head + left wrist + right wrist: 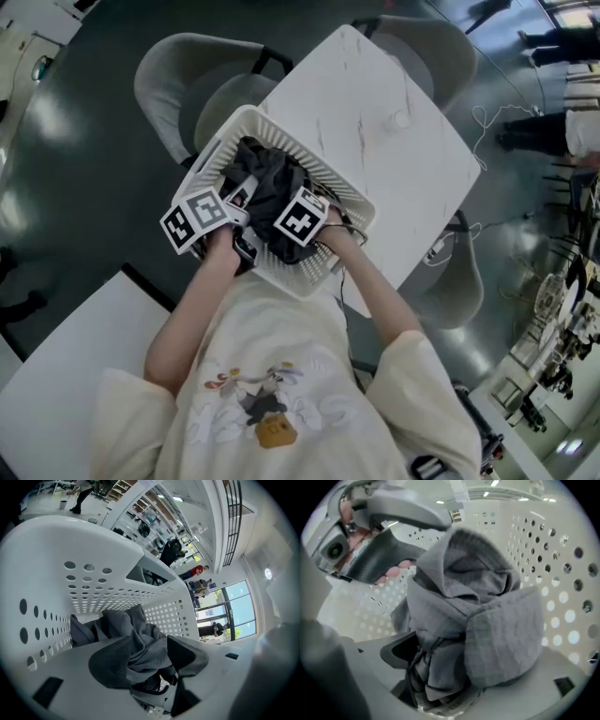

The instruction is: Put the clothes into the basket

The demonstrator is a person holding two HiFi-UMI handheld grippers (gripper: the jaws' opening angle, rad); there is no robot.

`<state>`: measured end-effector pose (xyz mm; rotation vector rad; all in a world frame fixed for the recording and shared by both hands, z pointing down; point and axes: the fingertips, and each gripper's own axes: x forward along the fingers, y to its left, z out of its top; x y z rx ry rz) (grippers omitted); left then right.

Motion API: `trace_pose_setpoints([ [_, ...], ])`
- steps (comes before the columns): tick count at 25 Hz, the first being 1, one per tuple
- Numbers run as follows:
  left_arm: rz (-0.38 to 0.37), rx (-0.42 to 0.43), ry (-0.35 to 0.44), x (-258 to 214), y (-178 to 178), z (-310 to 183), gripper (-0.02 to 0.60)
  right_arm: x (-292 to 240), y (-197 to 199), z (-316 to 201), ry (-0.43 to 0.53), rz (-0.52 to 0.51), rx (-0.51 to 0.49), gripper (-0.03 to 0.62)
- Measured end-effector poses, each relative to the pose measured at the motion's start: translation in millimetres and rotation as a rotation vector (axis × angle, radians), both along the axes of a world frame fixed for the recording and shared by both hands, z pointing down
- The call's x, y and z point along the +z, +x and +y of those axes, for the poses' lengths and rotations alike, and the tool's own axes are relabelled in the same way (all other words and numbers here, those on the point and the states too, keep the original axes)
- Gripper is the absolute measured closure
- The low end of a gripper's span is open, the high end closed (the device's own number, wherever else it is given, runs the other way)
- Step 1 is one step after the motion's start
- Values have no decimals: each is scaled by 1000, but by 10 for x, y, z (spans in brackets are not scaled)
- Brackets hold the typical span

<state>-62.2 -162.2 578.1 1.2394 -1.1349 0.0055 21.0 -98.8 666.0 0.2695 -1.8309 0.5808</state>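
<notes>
White table (375, 122) seen from above, bearing a perforated white basket (352, 202) at its near corner. Found grey clothes (272, 183) heaped inside that basket. Held both grippers down among them: left gripper (150, 660) with fingers (110, 665) spread and cloth bunched loosely between; right gripper (454, 658) with fingers (396, 651) spread wide, a grey fold draped over one, nothing pinched.

Clothes (272, 183) lie in the basket (300, 277) on the table's (375, 112) near corner, and my left gripper (147, 667) sits just beside my right gripper (450, 667) at its near rim.
</notes>
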Motion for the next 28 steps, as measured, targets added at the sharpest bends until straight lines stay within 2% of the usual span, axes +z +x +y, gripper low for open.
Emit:
trace_pose_setpoints([
  [4, 0, -7, 16, -15, -10, -2, 333, -110, -64, -27, 52, -50, 7, 172],
  [8, -9, -4, 28, -33, -11, 25, 333, -187, -119, 5, 59, -92, 27, 172],
  [12, 1, -9, 40, -79, -10, 43, 333, -249, -139, 0, 95, -106, 19, 172],
  [18, -22, 4, 68, -218, -12, 85, 333, -365, -171, 64, 143, -116, 26, 172],
  [28, -6, -1, 109, -431, 24, 179, 337, -581, -169, 126, 181, -147, 85, 172],
])
